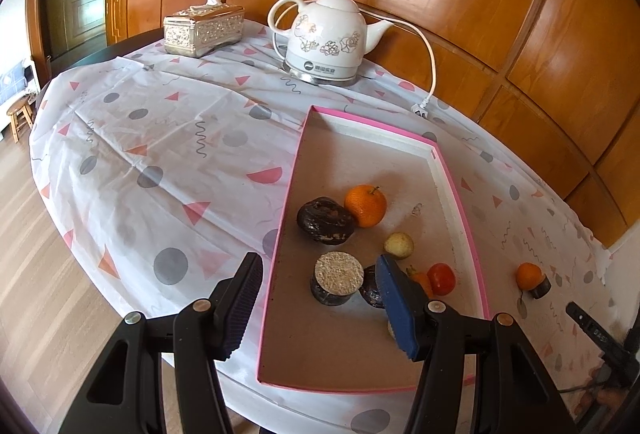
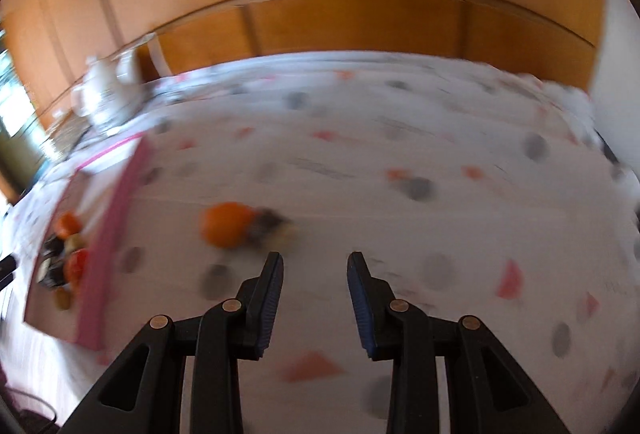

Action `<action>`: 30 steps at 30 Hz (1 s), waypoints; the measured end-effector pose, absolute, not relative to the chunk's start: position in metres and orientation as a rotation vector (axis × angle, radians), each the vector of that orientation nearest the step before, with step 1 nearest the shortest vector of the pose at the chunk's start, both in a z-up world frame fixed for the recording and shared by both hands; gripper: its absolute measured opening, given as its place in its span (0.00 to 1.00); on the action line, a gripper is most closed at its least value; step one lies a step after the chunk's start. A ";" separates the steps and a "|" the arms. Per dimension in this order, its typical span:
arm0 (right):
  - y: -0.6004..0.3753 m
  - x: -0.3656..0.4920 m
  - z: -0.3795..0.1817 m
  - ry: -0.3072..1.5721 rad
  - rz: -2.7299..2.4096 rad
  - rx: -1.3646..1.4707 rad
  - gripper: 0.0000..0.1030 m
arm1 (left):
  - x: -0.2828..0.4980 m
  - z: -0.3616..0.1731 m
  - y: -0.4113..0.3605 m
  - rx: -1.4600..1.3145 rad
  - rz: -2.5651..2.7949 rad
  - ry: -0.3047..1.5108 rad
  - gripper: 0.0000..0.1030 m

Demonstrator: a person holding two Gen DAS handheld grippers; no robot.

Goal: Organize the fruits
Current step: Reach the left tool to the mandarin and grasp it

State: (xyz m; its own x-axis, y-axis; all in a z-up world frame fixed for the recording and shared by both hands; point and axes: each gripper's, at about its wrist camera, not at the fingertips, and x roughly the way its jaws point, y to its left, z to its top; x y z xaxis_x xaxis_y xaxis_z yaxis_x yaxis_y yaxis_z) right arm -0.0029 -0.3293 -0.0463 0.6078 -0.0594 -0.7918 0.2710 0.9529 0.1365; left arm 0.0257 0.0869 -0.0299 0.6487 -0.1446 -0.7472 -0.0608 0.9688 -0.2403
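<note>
A pink-rimmed tray [image 1: 464, 210] lies on the patterned cloth. In it are an orange [image 1: 365, 205], a dark round piece [image 1: 326, 220], a dark cylinder with a beige top [image 1: 338, 276], a small yellowish fruit [image 1: 399, 245] and a red tomato [image 1: 441, 278]. My left gripper [image 1: 318, 264] hangs open over the tray's near left rim, holding nothing. A second orange [image 1: 528, 274] [image 2: 224, 224] rests against a dark cylinder [image 1: 541, 289] [image 2: 270, 226] on the cloth to the right of the tray [image 2: 116, 234]. My right gripper [image 2: 316, 264] stands open and empty just short of that pair, in a blurred view.
A white electric kettle [image 1: 328, 42] and a silver tissue box [image 1: 204, 30] stand at the back of the table, with the kettle's cord and plug [image 1: 420, 110] near the tray's far corner. Wood panelling backs the table. A black device part [image 1: 600, 334] shows at lower right.
</note>
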 end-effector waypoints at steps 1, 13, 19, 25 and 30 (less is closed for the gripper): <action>-0.338 -0.006 -0.049 0.902 -0.228 0.260 0.32 | 0.026 -0.029 0.085 -0.250 -0.051 0.866 0.58; -0.422 -0.046 -0.086 0.914 -0.560 0.350 0.32 | 0.031 -0.019 0.060 -0.200 -0.105 0.858 0.58; -0.441 -0.055 -0.090 0.871 -0.637 0.336 0.33 | 0.036 -0.008 0.032 -0.150 -0.179 0.842 0.58; -0.454 -0.060 -0.091 0.838 -0.666 0.361 0.35 | 0.038 0.000 0.004 -0.097 -0.245 0.832 0.58; -0.455 -0.058 -0.093 0.831 -0.664 0.368 0.36 | 0.041 0.004 -0.022 -0.058 -0.316 0.836 0.58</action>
